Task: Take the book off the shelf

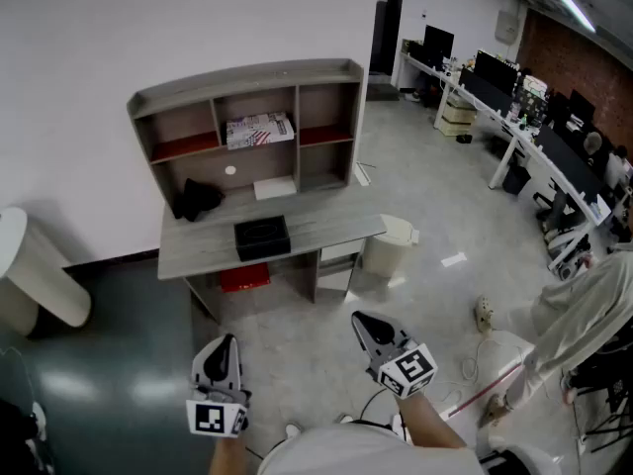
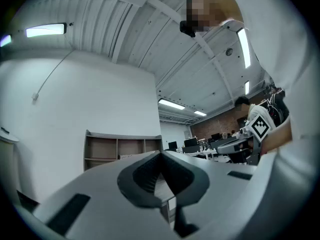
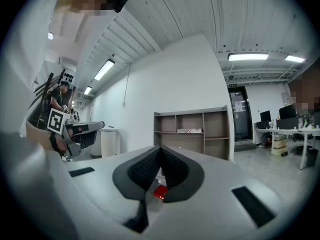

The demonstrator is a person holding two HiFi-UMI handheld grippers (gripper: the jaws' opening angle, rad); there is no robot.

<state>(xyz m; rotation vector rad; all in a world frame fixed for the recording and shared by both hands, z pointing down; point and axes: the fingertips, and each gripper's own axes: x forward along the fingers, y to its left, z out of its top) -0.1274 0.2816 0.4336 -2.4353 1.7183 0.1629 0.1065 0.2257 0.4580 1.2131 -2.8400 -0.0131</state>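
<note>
Grey plastic jaws were the nearest things on my screen. The left gripper [image 1: 228,342] and the right gripper [image 1: 360,319] sat low in the head view, bottom centre, over bare floor [image 1: 435,196] and well short of the furniture. Each gripper view showed its ribbed pads pressed together at the tips with nothing caught between them, so both claws were closed and empty.

Beyond them, mid-frame, stood the desk [image 1: 198,243] with a black box [image 1: 262,237] on top and a red box [image 1: 244,278] beneath. At the back of the desk rose the shelf [image 1: 247,75]. The book [image 1: 259,130] lay flat in the middle compartment of the upper row, upper centre of the head view.

I judged the task not yet begun, since neither claw was near the book. Closing the gap, opening a claw, gripping the book and drawing it out were all left to do.

Only the head view gave me the layout from above: the stretch of floor to cross and what lay on the desk. The right gripper view looked level at the shelf, centre right, with the book a pale strip in its cubby. The left gripper view held the shelf small at lower left, the book barely readable. Both gripper views showed ceiling lights, which the head view barely caught.
</note>
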